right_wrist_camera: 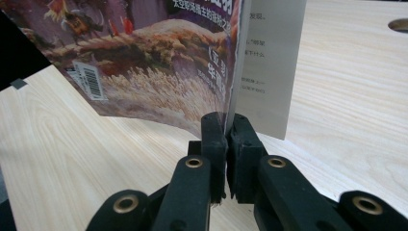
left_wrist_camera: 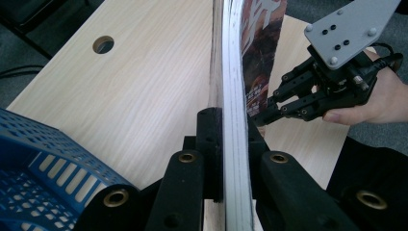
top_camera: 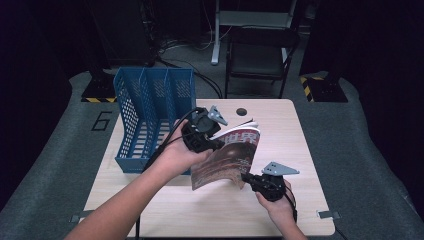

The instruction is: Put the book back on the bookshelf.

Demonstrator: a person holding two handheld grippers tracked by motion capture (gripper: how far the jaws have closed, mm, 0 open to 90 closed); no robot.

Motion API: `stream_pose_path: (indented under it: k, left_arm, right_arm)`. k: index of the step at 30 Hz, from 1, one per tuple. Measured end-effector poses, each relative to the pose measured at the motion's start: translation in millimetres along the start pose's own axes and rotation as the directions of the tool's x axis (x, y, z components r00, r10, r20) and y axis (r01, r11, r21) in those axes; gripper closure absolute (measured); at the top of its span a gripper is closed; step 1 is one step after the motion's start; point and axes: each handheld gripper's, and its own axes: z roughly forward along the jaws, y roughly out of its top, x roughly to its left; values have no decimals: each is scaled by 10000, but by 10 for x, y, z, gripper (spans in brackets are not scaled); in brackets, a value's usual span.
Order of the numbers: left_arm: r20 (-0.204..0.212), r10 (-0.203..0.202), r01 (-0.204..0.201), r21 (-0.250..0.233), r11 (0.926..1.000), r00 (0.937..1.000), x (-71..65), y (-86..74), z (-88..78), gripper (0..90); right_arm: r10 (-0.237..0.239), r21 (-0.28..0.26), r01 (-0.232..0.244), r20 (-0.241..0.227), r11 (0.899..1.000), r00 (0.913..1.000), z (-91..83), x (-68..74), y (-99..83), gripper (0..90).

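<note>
A magazine (top_camera: pixel 230 155) with a red-brown cover hangs above the table, curved and partly fanned. My left gripper (top_camera: pixel 220 145) is shut on its upper left edge. In the left gripper view the jaws (left_wrist_camera: pixel 234 120) clamp the thick stack of pages (left_wrist_camera: pixel 231 62) edge-on. My right gripper (top_camera: pixel 244 176) is shut on the magazine's lower right corner. In the right gripper view its pads (right_wrist_camera: pixel 226 118) pinch the cover's edge (right_wrist_camera: pixel 159 72), with a white page (right_wrist_camera: pixel 269 72) loose behind. The right gripper (left_wrist_camera: pixel 260 118) also shows in the left gripper view.
A blue three-slot file rack (top_camera: pixel 150 110) (left_wrist_camera: pixel 33 159) lies on the left of the wooden table (top_camera: pixel 280 210). A round cable hole (top_camera: pixel 242 111) (left_wrist_camera: pixel 103 44) sits near the table's far edge. A chair (top_camera: pixel 260 55) stands beyond the table.
</note>
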Motion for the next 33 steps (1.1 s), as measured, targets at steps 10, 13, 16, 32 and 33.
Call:
stream_pose_path:
  k: [10,13,16,32,33]
  left_arm:
    - [48,-60,60,-28,10000,10000,68,44,-160,839]
    - [30,-43,43,45,10000,10000,90,57,-208,839]
    - [41,-122,122,79,9999,9999,102,59,-253,839]
    - [23,-332,332,97,9994,9994,205,72,-501,840]
    - [14,-341,341,116,9994,9994,212,75,-519,840]
  right_arm:
    - [-8,-401,0,-204,9992,9998,-65,75,91,867]
    - [-111,-440,97,-315,9990,9994,-71,99,117,867]
    - [-131,-539,112,-362,9985,9993,-77,125,141,867]
    - [-22,-1249,-91,-906,9921,9959,-142,200,227,802]
    - [126,-1215,-240,-937,9923,9955,-144,194,232,797]
